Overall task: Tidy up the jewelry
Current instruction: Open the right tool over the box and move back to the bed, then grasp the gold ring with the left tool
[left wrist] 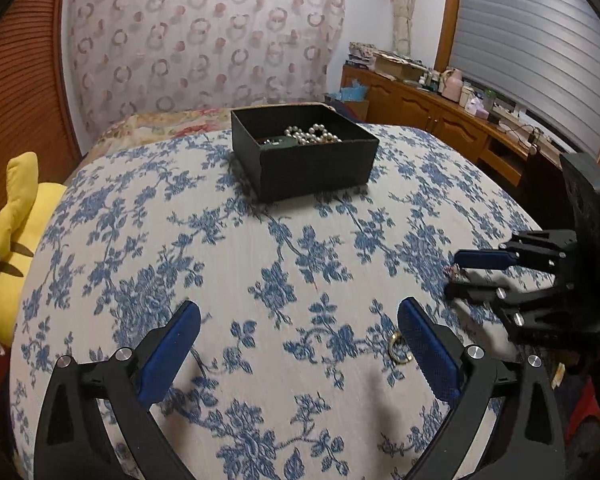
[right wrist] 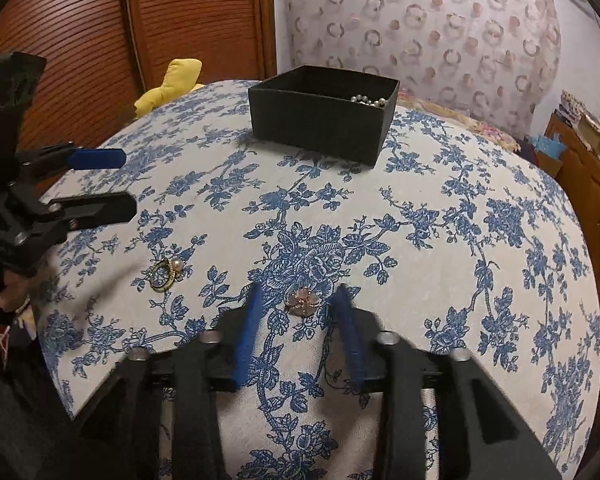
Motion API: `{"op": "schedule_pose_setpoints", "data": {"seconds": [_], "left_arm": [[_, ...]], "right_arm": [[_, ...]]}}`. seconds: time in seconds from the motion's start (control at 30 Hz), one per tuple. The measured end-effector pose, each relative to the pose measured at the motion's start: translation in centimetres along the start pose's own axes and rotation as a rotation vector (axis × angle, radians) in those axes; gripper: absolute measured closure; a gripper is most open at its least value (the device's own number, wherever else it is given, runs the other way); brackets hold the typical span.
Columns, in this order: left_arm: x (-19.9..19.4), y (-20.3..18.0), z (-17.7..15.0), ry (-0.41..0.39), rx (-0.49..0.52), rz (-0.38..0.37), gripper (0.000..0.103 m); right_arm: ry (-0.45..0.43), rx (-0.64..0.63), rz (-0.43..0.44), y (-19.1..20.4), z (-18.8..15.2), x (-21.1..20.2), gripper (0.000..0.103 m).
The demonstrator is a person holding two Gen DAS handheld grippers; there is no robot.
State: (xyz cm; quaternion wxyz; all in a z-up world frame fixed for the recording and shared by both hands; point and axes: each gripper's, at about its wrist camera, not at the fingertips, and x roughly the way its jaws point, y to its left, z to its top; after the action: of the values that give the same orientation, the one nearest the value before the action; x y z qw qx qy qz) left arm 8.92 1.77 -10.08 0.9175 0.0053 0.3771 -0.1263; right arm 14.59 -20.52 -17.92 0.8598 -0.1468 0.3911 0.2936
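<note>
A black open box (left wrist: 304,152) sits on the blue-flowered cloth, far centre, with a pearl necklace (left wrist: 312,135) inside; it also shows in the right wrist view (right wrist: 324,118). A gold ring with a pearl (right wrist: 165,274) lies on the cloth, seen beside my left gripper's right finger (left wrist: 398,347). A pink flower brooch (right wrist: 303,300) lies between my right gripper's fingertips. My right gripper (right wrist: 298,300) is open around the brooch, low over the cloth; it also shows in the left wrist view (left wrist: 458,276). My left gripper (left wrist: 300,316) is open and empty; it also shows in the right wrist view (right wrist: 126,182).
A yellow plush toy (left wrist: 16,248) lies at the left edge of the cloth-covered surface (left wrist: 260,264). A wooden sideboard (left wrist: 440,120) with clutter stands at the back right. A slatted wooden door (right wrist: 100,40) is at the left.
</note>
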Motion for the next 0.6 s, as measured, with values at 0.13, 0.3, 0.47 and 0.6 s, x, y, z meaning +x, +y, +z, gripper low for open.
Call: {"op": "schedule_pose_setpoints", "data": {"seconds": [0.13,0.3,0.47,0.6], "left_arm": [[0.0,-0.7,-0.6,0.013,0.013,-0.005,0.008],[0.3,-2.2,-1.0,0.030,0.033,-0.025,0.008],[0.5,-4.0,-1.0,0.040,0.076,-0.056,0.021],[1.4,-5.2,-1.2,0.082,0.105,-0.082,0.043]], "right_arm": [[-0.008,-0.002,-0.009,-0.1,-0.2,-0.2,0.086],[-0.050,0.044,0.021,-0.5,-0.9,-1.6,0.086],[-0.082,0.067,0.024,-0.8,-1.2,-2.9,0.086],[-0.093,0.080,0.028,-1.2,-1.2,-3.3,0.086]]}}
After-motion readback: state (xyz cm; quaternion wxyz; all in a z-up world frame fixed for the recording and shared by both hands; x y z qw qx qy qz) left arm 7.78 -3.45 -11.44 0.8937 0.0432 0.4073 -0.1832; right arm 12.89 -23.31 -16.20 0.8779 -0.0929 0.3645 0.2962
